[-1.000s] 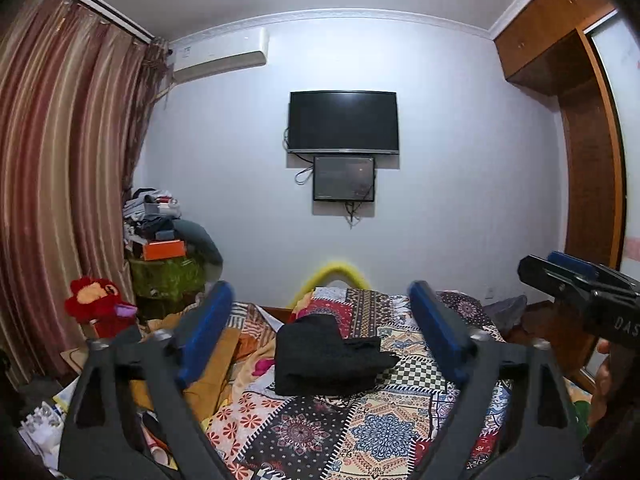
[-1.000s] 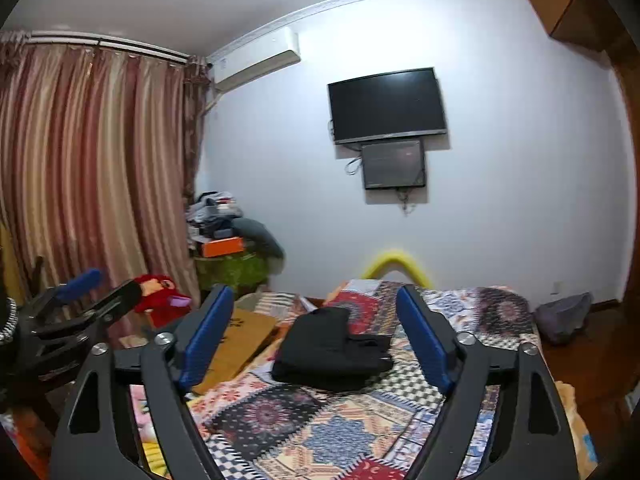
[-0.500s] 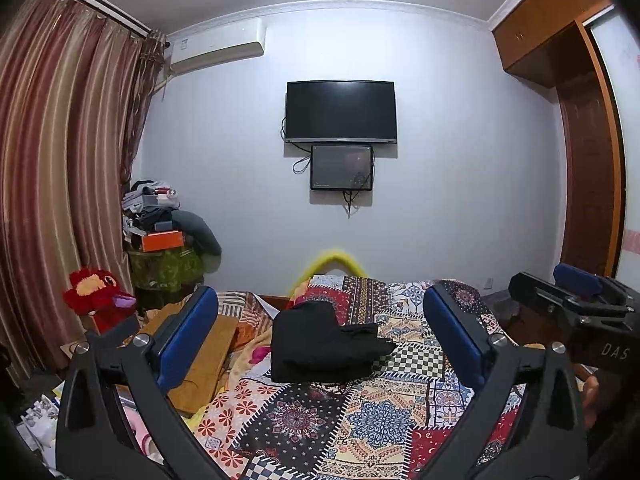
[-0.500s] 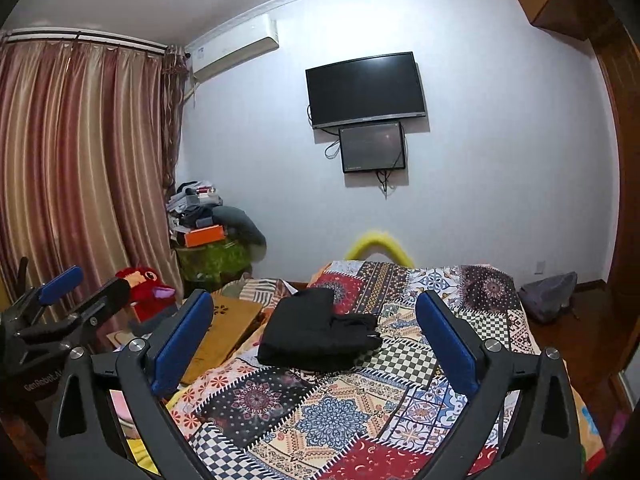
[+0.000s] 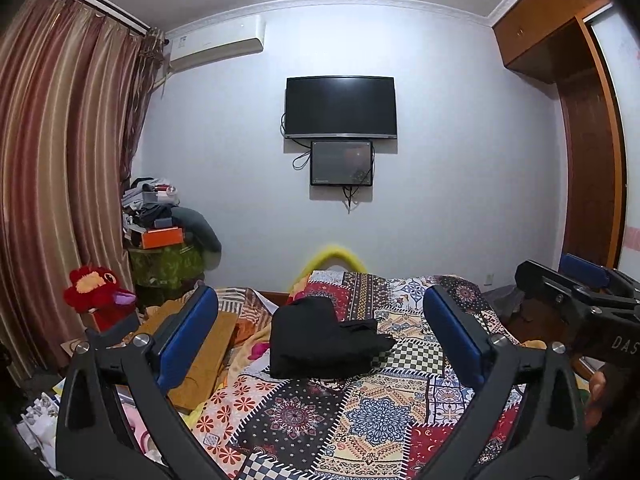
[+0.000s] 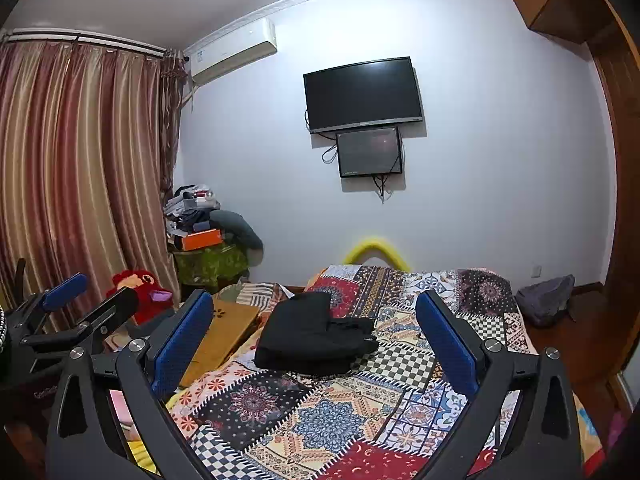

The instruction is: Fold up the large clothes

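Observation:
A black garment (image 5: 320, 340) lies folded in a compact bundle on the patchwork bedspread (image 5: 360, 412), a little beyond both grippers. My left gripper (image 5: 320, 308) is open, its blue pads wide apart and nothing between them. My right gripper (image 6: 314, 306) is open just as wide and empty, and the same black garment (image 6: 312, 336) sits ahead of it on the bedspread (image 6: 328, 412). The right gripper (image 5: 568, 284) also shows at the right edge of the left wrist view. The left gripper (image 6: 92, 292) shows at the left edge of the right wrist view.
A wooden board (image 5: 204, 360) lies at the bed's left side. A red plush toy (image 5: 96, 294) and a cluttered stand (image 5: 164, 256) are by the striped curtain (image 5: 60, 184). A TV (image 5: 340, 106) hangs on the far wall. A wooden wardrobe (image 5: 588, 160) is on the right, a grey bag (image 6: 546, 300) on the floor.
Both grippers opened wider over the last second. The views tilted slightly downward, so more of the bedspread shows. The black garment has not moved.

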A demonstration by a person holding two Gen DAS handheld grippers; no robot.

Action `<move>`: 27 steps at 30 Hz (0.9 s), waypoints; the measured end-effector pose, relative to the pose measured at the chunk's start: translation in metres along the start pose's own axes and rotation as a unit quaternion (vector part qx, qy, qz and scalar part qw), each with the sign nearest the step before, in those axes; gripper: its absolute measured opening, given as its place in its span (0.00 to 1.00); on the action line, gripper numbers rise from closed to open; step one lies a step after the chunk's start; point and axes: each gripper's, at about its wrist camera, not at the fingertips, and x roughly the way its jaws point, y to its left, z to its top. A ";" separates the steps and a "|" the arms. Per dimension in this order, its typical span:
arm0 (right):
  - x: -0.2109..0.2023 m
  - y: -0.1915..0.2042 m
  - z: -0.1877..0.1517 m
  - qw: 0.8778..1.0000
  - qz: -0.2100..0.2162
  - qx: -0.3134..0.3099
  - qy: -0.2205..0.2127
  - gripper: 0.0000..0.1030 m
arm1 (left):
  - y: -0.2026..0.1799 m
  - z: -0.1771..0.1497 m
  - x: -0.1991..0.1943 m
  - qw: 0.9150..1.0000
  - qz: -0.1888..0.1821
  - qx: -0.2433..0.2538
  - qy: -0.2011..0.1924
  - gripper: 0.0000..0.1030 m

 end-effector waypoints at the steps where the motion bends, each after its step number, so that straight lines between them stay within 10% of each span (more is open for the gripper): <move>1: 0.000 0.000 0.000 1.000 0.000 0.001 0.002 0.98 | 0.000 0.000 0.000 1.000 0.000 -0.001 0.001 1.00; 27: -0.003 -0.001 0.003 1.000 0.001 0.001 0.009 0.98 | -0.003 -0.003 0.004 1.000 -0.005 -0.007 0.011 1.00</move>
